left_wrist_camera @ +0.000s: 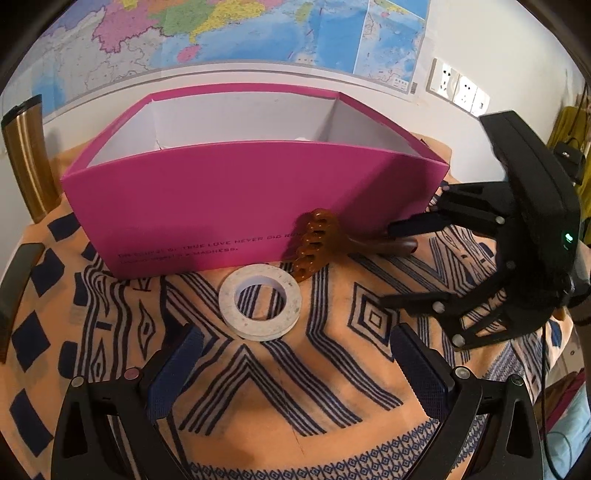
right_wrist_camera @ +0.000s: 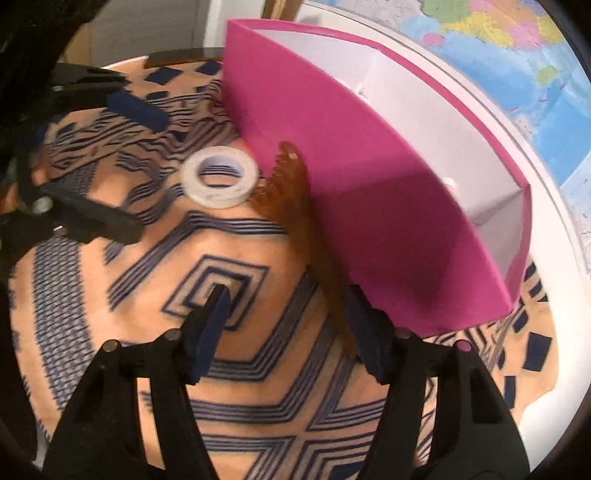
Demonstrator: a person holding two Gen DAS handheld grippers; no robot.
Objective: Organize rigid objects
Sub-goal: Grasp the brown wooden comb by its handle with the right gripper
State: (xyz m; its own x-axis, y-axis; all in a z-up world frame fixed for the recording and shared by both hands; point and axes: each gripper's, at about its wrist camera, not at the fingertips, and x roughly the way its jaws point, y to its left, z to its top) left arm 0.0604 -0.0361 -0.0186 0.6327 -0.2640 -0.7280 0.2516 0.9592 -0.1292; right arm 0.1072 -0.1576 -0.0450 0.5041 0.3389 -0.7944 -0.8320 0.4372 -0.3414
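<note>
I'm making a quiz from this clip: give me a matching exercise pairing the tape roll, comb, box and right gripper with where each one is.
Things:
1. tape roll
2. amber comb
3. pink box
4. right gripper

Places:
A. leaning against the box's front wall
B. open, at the comb's handle
C. lying flat on the patterned cloth
D. standing open-topped, by the wall map

Pairs: 1-C, 2-A, 3-D, 4-B
</note>
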